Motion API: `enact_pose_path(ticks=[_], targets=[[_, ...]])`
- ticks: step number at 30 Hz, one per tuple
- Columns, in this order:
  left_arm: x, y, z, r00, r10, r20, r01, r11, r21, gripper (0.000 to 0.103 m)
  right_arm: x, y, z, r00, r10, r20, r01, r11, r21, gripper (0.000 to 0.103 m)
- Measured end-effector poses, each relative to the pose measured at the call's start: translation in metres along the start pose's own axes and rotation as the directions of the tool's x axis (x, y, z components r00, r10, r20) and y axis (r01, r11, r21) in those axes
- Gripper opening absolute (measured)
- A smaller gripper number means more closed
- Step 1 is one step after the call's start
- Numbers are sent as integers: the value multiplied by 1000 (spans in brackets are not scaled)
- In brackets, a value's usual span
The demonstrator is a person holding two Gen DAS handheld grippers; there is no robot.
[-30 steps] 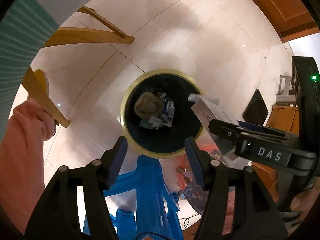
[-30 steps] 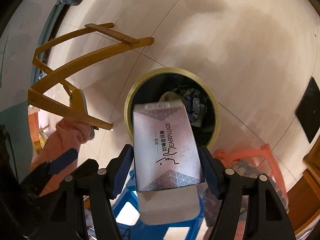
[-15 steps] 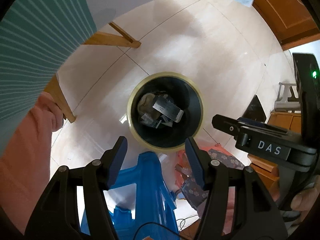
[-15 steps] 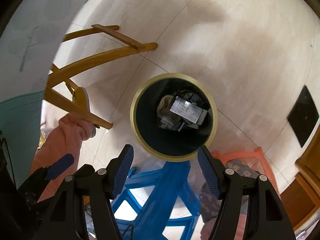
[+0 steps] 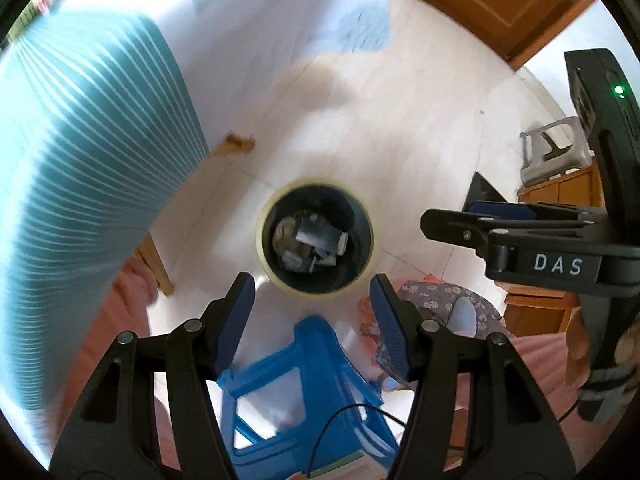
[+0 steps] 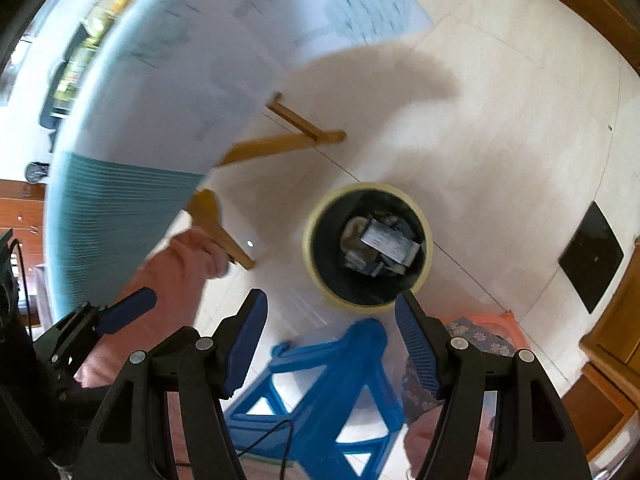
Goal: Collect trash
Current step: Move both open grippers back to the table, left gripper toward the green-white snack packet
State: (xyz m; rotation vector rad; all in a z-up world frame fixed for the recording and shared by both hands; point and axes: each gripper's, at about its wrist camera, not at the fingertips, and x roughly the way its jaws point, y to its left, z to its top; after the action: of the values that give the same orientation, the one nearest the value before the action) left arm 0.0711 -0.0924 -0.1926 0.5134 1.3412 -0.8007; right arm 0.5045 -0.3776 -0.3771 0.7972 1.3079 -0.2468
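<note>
Since the earlier frames, the silver earplug box [image 6: 386, 241] is no longer between the right gripper's [image 6: 330, 308] pads; it is lying in the trash bin [image 6: 316, 236] on top of the other rubbish, and the bin is looking smaller in both views as the grippers are rising. Step in hand: drop completed, both tools pulling away. Left gripper [image 5: 312, 292] and right gripper are both standing spread, pinching nothing, touching nothing. Next move, by my judgement, is calling for locating another piece of trash; none is showing on the floor [image 5: 420, 148], so the teal-striped table [image 5: 80, 168] is the likely place.
</note>
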Motion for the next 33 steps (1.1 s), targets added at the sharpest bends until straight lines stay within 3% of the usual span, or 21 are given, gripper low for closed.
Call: enact_pose_path(ticks=[12,19,25,27,29,33], targets=[[-134,59,19,978,39,204,-32,999,-38,57,-111,96,10,978,121,170,-101,988,-120,68],[-173,122,54,964,72,254,-51,995,-87,57,-148,158,40,956,183,231,-134,968,-212,68],[-188,168,99,955,74,289,-52,995,-84,57,-165,192,82,932,216,291,-158,965,-211,68],[-189,181,118,959,60,278,-41,996,-74,60,-163,200,95,925,230,303,-172,963,-205,68],[-190,190,133,959,43,279,-25,997,-68,83,-160,207,110,919,237,314,-178,963,-204,68],[-186,208,162,962,27,271,-11,998,-60,85,-149,215,139,917,245,315,-195,964,-183,68]])
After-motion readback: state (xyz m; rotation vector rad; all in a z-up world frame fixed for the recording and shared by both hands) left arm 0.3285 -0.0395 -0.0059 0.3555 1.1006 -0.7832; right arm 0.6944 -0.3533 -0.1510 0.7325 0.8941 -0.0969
